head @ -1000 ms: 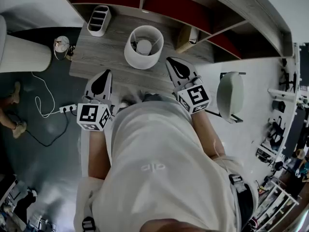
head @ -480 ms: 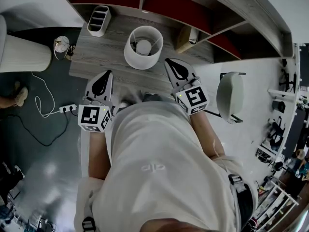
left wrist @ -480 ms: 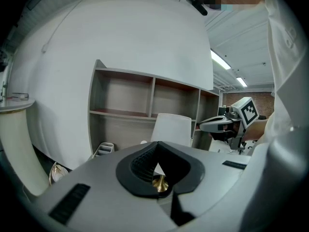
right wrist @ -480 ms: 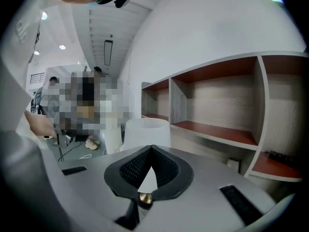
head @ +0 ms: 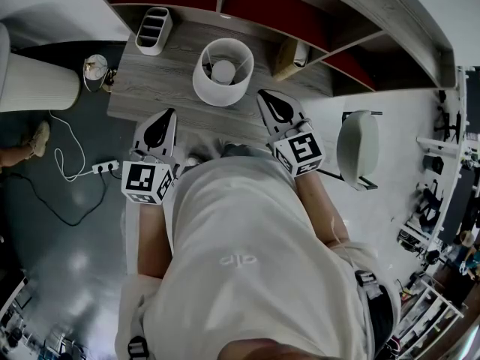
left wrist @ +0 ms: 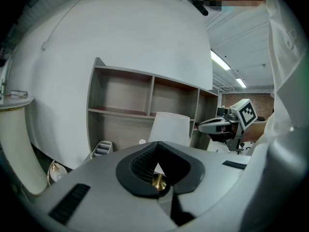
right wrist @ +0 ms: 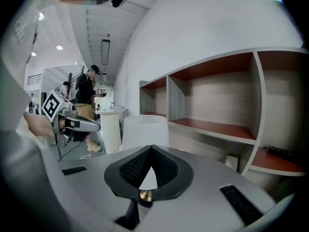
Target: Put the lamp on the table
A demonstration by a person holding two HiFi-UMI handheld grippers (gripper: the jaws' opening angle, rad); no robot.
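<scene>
Change: hardly any. Both claws hang where they were a second ago, drawn back to the near edge of the bench; only a bystander's shoe on the floor at the left has shifted.
Lamp: the lamp stands upright on the bench in front of the shelf, ahead of the two claws and between them, touching neither.
Left claw: the left claw has its tips pressed together and holds nothing; the lamp only shows beyond it.
Right claw: the right claw is likewise closed tight and empty.
Meaning: the lamp looks set down and released, so the task seems finished, with both hands idle.
</scene>
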